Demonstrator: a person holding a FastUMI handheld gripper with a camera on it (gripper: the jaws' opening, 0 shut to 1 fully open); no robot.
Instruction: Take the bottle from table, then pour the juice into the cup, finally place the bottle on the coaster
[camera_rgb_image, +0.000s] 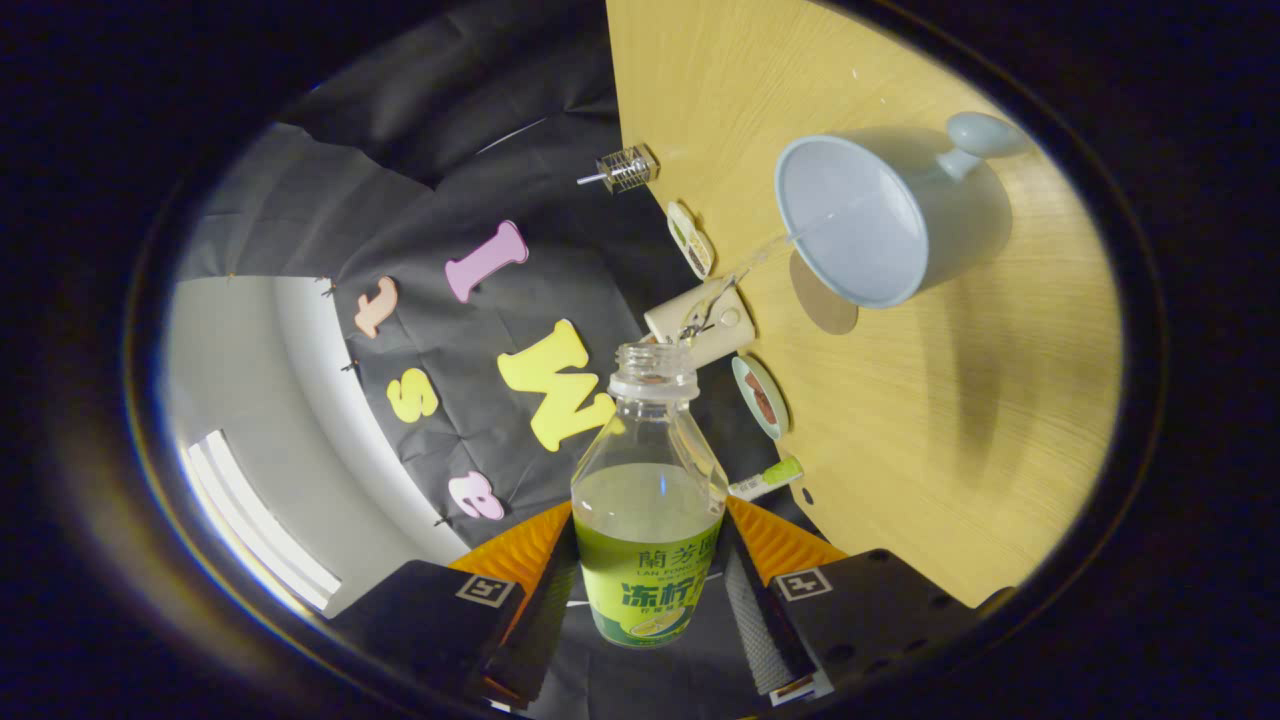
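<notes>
Rolled well over so the table stands on edge at right, the gripper pinches the bottle at lower centre. The bottle is uncapped, green-labelled, partly full, its mouth toward the pale blue cup at upper right.

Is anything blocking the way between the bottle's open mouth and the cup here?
Nothing visible does. The claw is shut on the bottle, whose uncapped mouth points toward the cup lying beyond it on the table. Only bare tabletop lies between; the small items sit along the table's edge, aside.
</notes>
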